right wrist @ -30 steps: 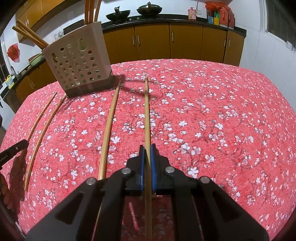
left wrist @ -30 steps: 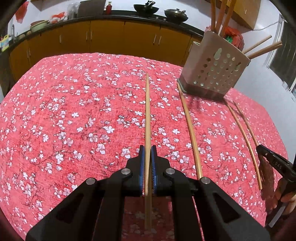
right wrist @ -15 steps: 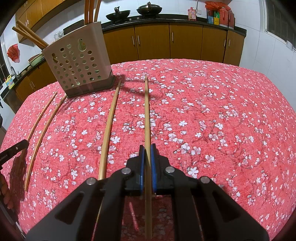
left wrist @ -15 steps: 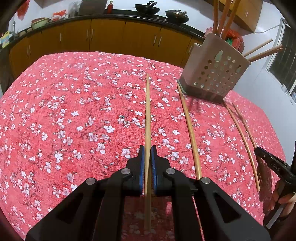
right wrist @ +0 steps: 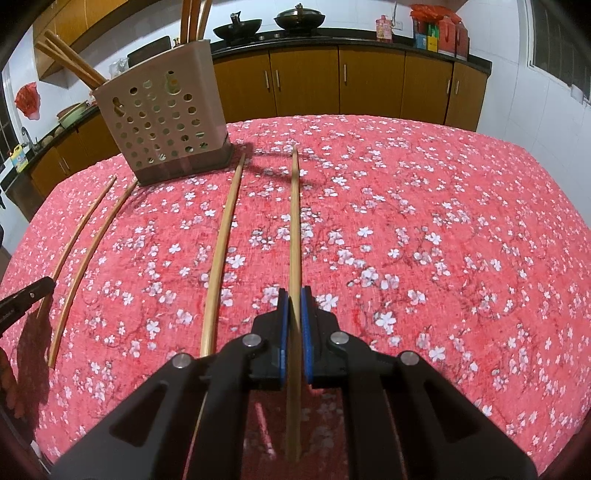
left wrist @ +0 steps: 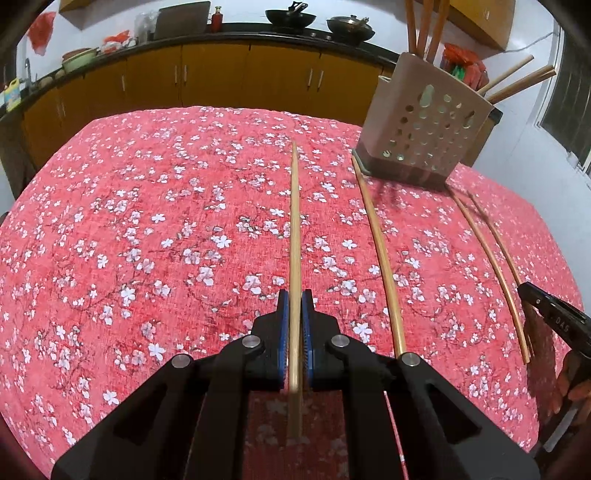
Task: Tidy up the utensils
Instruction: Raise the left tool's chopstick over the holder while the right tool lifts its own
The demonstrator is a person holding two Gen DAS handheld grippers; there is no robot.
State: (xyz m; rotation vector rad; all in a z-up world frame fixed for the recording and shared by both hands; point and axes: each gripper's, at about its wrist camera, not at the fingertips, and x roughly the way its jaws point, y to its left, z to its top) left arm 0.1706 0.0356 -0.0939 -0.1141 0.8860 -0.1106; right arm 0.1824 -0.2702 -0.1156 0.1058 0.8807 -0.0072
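Note:
My left gripper (left wrist: 294,295) is shut on a long wooden chopstick (left wrist: 294,221) that points ahead just above the red flowered tablecloth (left wrist: 147,240). My right gripper (right wrist: 294,293) is shut on another chopstick (right wrist: 294,221) the same way. A beige perforated utensil holder (left wrist: 424,122) stands at the far right in the left wrist view and at the far left in the right wrist view (right wrist: 162,110), with several chopsticks standing in it. Three loose chopsticks lie on the cloth: one (left wrist: 376,240) beside the left gripper, two (left wrist: 487,258) further right.
Yellow kitchen cabinets (left wrist: 221,81) with a dark counter and woks (left wrist: 291,16) run behind the table. The other gripper's black tip shows at the right edge of the left wrist view (left wrist: 550,310) and the left edge of the right wrist view (right wrist: 26,299).
The left gripper with its chopstick has lifted and drifted slightly left, so the holder looks further away. The right wrist view is almost unchanged.

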